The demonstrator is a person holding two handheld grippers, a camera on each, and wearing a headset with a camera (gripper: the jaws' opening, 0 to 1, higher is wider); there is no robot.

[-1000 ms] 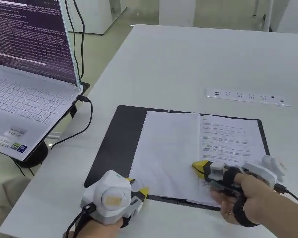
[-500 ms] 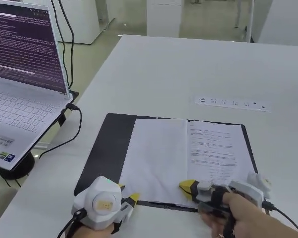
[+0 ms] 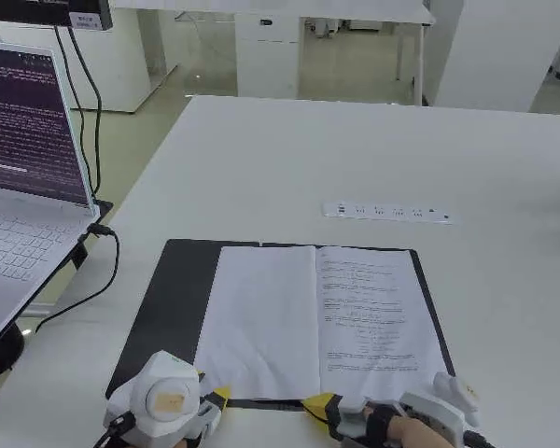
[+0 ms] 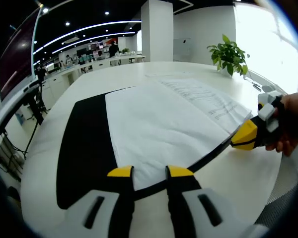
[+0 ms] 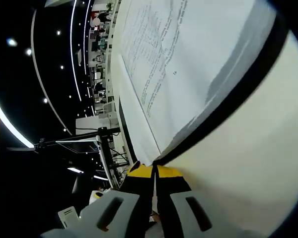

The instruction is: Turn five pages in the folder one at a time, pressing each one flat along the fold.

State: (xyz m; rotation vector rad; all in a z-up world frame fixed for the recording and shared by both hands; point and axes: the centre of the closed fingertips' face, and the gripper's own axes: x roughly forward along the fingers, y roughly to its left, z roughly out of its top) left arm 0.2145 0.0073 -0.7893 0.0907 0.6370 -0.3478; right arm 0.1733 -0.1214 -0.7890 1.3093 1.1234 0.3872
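Observation:
A black folder (image 3: 173, 308) lies open on the white table (image 3: 289, 159). It shows a blank left page (image 3: 261, 317) and a printed right page (image 3: 369, 317), both lying flat. My left gripper (image 3: 215, 403) sits at the folder's front edge below the blank page. In the left gripper view this gripper (image 4: 150, 172) is open, its yellow tips either side of the folder's black front edge (image 4: 84, 148). My right gripper (image 3: 319, 405) is shut, its tips together at the front edge near the fold. The right gripper view shows the same gripper (image 5: 154, 170) against the printed page (image 5: 188, 59).
An open laptop (image 3: 19, 187) stands at the left with a black cable (image 3: 98, 280) running along the table's left edge. A white power strip (image 3: 387, 213) lies beyond the folder. A potted plant (image 4: 228, 52) stands far off.
My right gripper has slid from the printed page beside the fold toward me, down to the folder's front edge. The left gripper has stayed at the front edge. The head camera has tilted up.

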